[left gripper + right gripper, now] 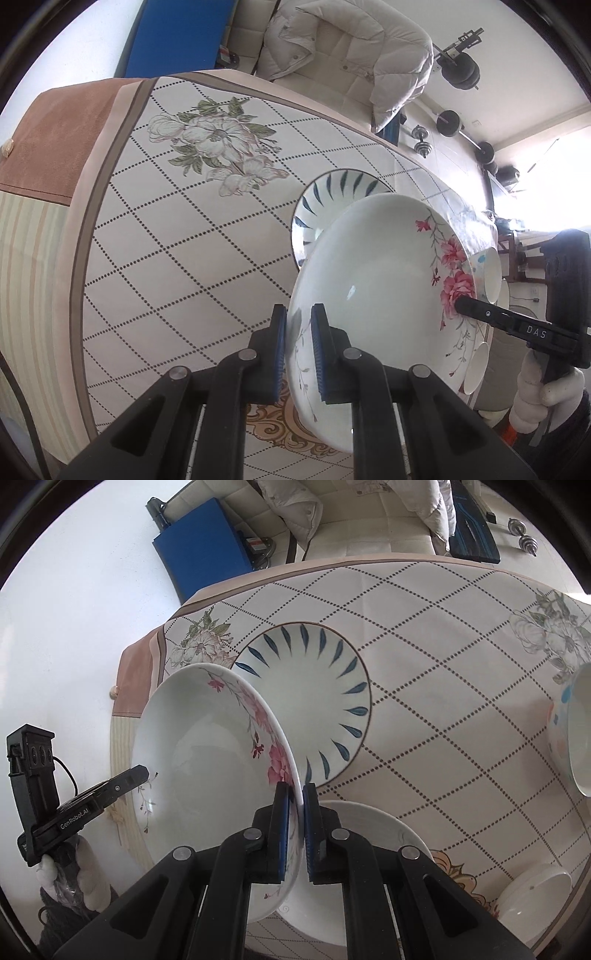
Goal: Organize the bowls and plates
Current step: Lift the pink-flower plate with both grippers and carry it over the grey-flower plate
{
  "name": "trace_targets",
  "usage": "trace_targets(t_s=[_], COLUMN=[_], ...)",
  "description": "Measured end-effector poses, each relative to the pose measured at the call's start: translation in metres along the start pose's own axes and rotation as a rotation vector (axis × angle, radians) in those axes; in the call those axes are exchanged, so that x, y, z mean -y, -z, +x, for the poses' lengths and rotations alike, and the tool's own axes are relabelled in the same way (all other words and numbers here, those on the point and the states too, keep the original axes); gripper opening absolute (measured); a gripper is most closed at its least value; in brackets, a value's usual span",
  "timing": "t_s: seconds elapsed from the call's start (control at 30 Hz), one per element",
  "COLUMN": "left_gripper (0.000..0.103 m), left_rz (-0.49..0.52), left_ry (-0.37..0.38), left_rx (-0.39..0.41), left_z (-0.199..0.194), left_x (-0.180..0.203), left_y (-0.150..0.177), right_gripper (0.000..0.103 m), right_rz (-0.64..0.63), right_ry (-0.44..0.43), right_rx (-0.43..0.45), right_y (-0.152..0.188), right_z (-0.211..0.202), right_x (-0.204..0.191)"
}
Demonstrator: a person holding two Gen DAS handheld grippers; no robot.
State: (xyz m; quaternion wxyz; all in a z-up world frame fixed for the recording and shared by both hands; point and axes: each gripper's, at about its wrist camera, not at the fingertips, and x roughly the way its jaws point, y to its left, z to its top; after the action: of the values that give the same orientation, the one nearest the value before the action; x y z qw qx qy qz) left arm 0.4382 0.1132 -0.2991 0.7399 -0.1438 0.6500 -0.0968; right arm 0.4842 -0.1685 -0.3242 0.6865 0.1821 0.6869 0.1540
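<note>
A white plate with pink flowers (373, 295) is held tilted above the table by both grippers. My left gripper (298, 332) is shut on its near rim. My right gripper (294, 812) is shut on the opposite rim of the same plate (207, 746). Each gripper shows in the other's view, the right (480, 314) and the left (125, 779). A blue-leaf plate (314, 686) lies flat on the table just beyond; it also shows in the left wrist view (332, 192). A plain white plate (369, 849) lies under my right gripper.
A colourful-spotted bowl (569, 734) and a small white bowl (535, 890) are at the right. Bowls (487, 273) stand behind the held plate. A chair with a white jacket (343, 48) is at the far table edge. The tablecloth (166, 240) covers the table.
</note>
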Motion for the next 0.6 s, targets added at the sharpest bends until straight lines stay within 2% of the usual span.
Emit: trace_targets(t_s=[0.27,0.6], left_gripper=[0.011,0.011], left_rz=[0.056,0.081], left_ry=[-0.003,-0.025], left_rx=[-0.035,-0.076], left_z=[0.015,0.036], left_x=[0.045,0.066], left_y=[0.038,0.074], right_gripper=[0.009,0.009], right_rz=[0.049,0.086], right_ry=[0.006,0.003], right_rx=[0.011,-0.008], right_y=[0.047,0.092], right_z=[-0.028,-0.025], right_x=[0.052,0.09])
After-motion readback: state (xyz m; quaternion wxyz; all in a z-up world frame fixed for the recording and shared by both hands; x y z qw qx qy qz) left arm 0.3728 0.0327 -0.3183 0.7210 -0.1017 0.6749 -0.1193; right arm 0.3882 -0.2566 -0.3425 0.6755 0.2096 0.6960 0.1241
